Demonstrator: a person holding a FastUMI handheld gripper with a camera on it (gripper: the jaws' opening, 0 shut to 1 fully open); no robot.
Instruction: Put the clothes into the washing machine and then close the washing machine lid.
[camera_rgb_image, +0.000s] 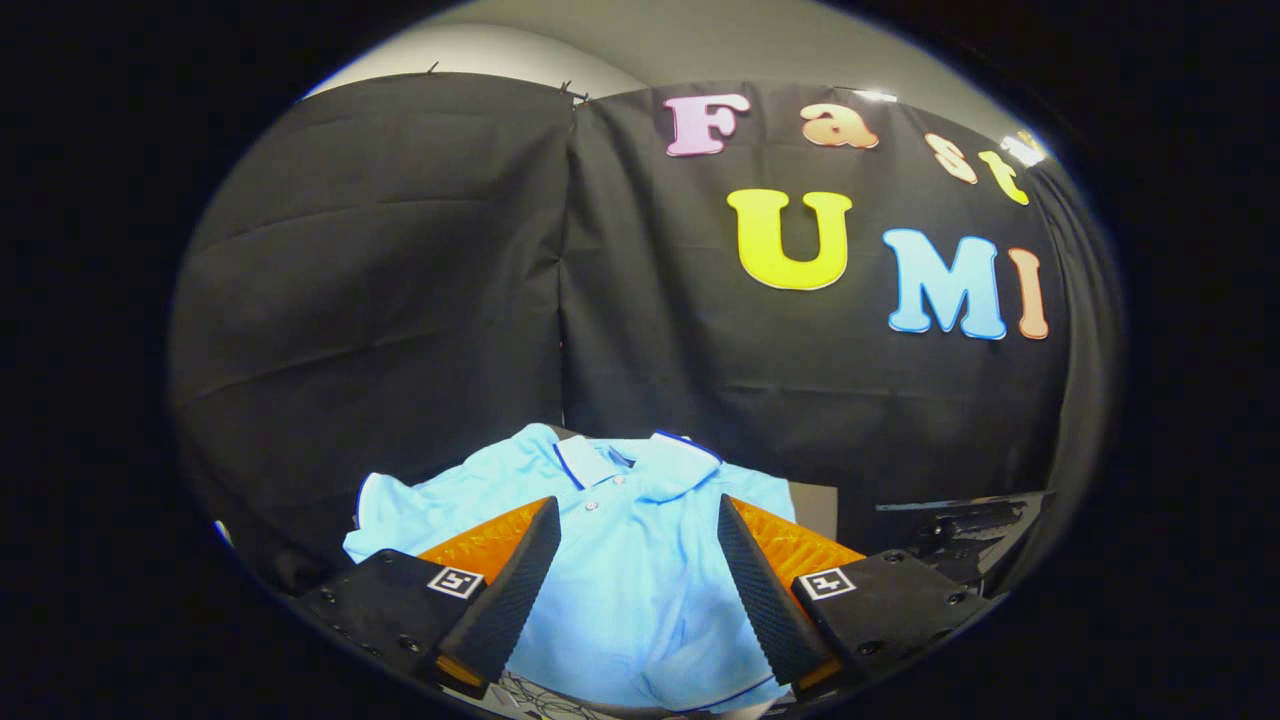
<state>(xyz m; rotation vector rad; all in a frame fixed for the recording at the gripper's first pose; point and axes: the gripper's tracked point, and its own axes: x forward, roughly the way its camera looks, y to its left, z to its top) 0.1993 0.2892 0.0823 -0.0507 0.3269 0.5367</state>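
A light blue polo shirt (630, 570) with a dark-trimmed white collar lies spread flat below my gripper (637, 512). Its collar points away from me toward the black cloth wall. The two fingers stand wide apart above the shirt's chest, one on each side of the button placket. Nothing is held between them. One short sleeve (385, 515) lies out to the left of the left finger.
The booth's black cloth wall (400, 300) rises close behind the shirt. A dark piece of equipment (960, 530) sits to the right beyond the right finger. A grey surface edge (815, 505) shows just right of the shirt.
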